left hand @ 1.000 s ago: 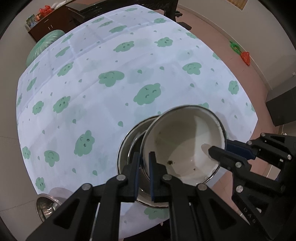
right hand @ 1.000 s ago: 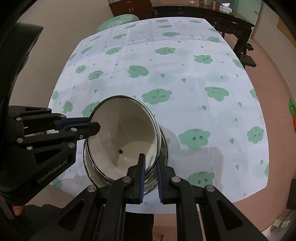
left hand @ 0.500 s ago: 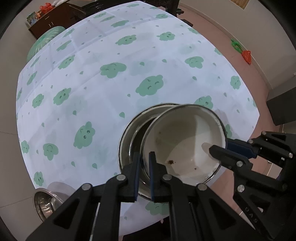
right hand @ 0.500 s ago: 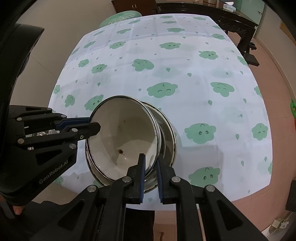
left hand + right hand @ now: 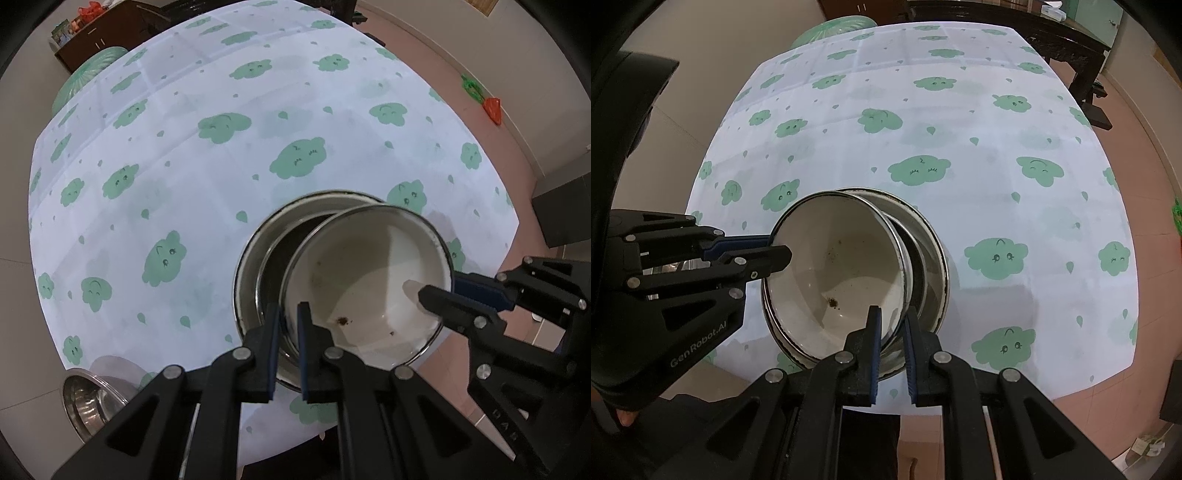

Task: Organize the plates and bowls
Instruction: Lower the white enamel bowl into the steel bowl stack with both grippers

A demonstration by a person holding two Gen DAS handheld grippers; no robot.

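Observation:
A white enamel bowl (image 5: 373, 273) with brown specks inside is held tilted above a stack of metal-rimmed bowls (image 5: 258, 258). My left gripper (image 5: 288, 325) is shut on the white bowl's near rim. My right gripper (image 5: 891, 325) is shut on the opposite rim of the same white bowl (image 5: 834, 273). The stack (image 5: 931, 266) shows behind and below it in the right wrist view. Each gripper shows in the other's view, the right (image 5: 443, 295) and the left (image 5: 768, 251). All hang above the near edge of the table with the cloud-print cloth (image 5: 207, 177).
A steel bowl (image 5: 88, 398) sits below the table's near left corner. A green round stool (image 5: 85, 81) and dark wooden furniture (image 5: 1067, 40) stand beyond the far end. An orange and green toy (image 5: 487, 103) lies on the floor by the wall.
Both grippers have carried the bowls away from the table's near edge toward its middle. The white bowl has lifted and tilted further out of the stack. Both grips unchanged.

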